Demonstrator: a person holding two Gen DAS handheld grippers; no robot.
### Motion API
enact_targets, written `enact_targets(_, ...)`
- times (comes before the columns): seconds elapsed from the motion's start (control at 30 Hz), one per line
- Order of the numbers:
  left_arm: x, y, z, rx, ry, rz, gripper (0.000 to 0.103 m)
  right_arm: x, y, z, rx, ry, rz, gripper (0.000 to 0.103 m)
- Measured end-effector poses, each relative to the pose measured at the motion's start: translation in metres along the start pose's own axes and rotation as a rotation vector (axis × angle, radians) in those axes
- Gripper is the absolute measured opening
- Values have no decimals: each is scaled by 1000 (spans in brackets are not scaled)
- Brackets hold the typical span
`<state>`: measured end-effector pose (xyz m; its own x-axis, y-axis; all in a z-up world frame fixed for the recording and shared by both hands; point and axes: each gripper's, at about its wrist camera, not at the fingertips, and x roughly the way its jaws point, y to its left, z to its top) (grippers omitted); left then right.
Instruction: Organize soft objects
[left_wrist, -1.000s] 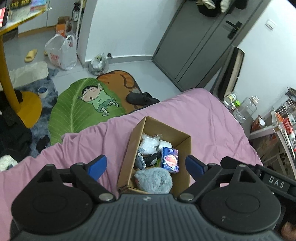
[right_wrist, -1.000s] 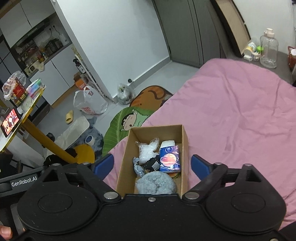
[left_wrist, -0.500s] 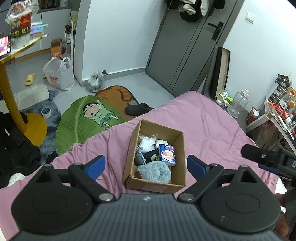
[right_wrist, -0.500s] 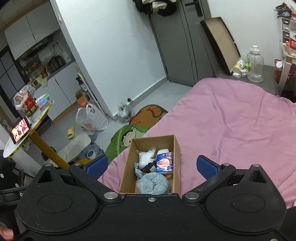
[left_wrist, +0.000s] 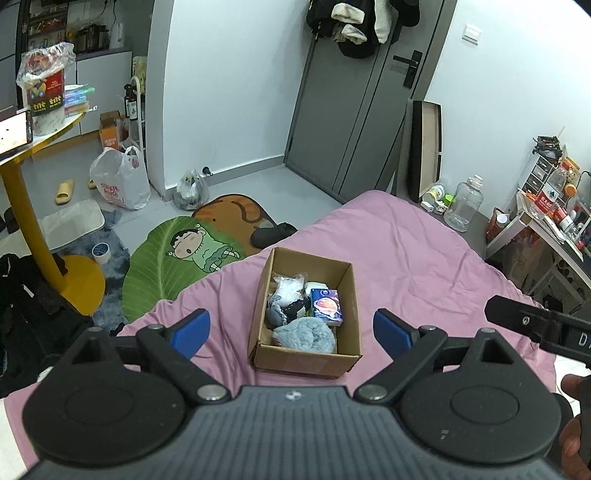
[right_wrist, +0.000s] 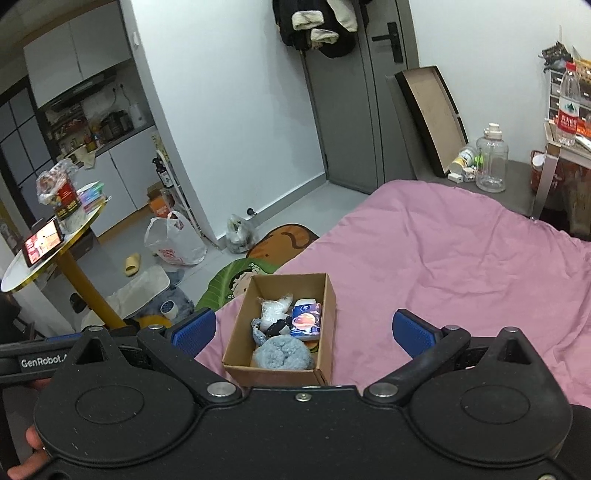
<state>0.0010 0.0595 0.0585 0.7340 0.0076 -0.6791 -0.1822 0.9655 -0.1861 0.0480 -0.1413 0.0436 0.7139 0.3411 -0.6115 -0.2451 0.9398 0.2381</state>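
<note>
Cardboard box (left_wrist: 334, 356) of soft items: smaller and lower-centre in both views than a second ago, so both grippers have drawn back and up, suggesting packing is finished. Left gripper (left_wrist: 291, 326) and right gripper (right_wrist: 304, 326) gape wide, empty; right jaws just finished opening. Box lies on pink bedcover (right_wrist: 461, 258), long axis running up-frame toward the floor mat.

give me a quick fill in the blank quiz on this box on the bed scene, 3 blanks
1. The cardboard box sits on a ____ bed cover.
2. The fluffy blue-grey bundle lies ____ the box.
3. The jaws of the left gripper and the right gripper both stand ____, gripping nothing.

Missing words: pink; inside; open
</note>
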Motion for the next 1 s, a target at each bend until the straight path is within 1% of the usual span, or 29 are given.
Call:
enact_targets(0.13,-9,-5,-5,6,-13,-1,94,-12,1,-3,-32,-12,12,103)
enact_targets(0.53,-25,-12,-21,33,-21,-4,94,-40,-3,-15,-51,-35,-2,103)
enact_targets(1.0,-34,-11,-31,57,-22,8,94,-48,-7,-29,-57,-14,4,103)
